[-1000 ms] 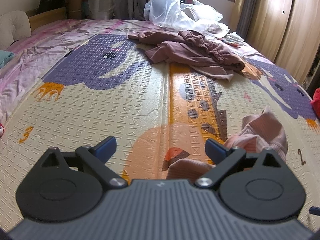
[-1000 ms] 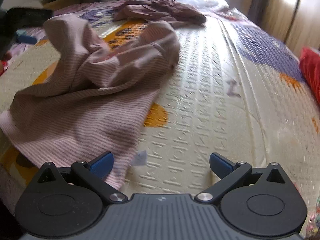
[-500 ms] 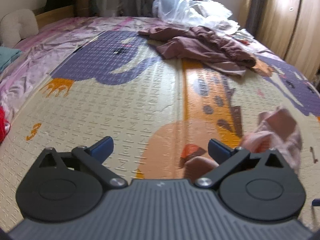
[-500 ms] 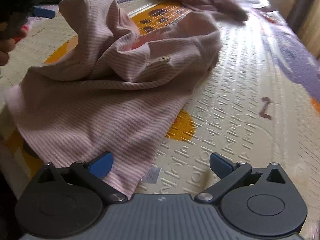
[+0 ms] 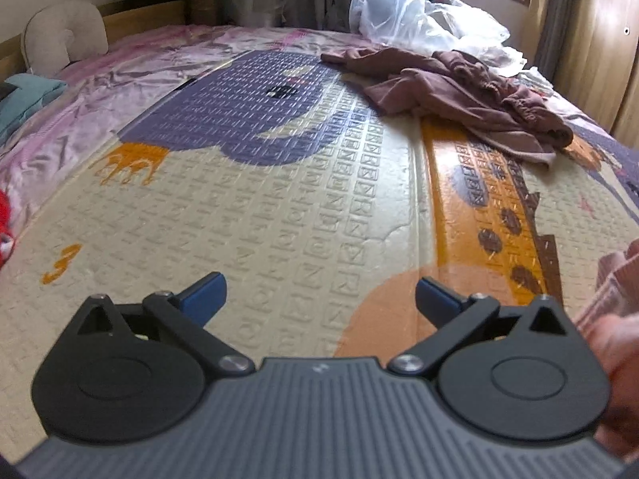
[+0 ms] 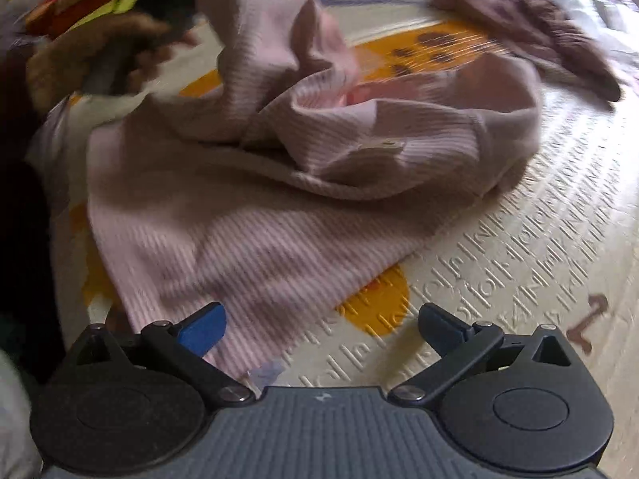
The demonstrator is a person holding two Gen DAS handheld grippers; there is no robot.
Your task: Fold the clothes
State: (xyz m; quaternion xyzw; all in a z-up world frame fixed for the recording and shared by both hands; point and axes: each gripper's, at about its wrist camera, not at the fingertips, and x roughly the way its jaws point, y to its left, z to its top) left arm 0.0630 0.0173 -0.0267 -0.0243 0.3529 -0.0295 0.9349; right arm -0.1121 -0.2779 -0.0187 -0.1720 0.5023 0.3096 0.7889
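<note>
A pale pink ribbed garment lies crumpled on the patterned foam mat, its near hem just in front of my right gripper. The right gripper is open and empty, its left finger over the hem's edge. My left gripper is open and empty over bare mat; only an edge of the pink garment shows at its far right. A brown garment lies heaped farther back and also shows in the right wrist view.
White plastic bags sit behind the brown garment near the window. A pink sheet, a teal cloth and a cream pillow lie at the left. A hand holding the other gripper is blurred at the upper left.
The left gripper has swung left, so the pink garment has slid to its right edge. The right gripper has moved closer over the pink garment, which now fills its view.
</note>
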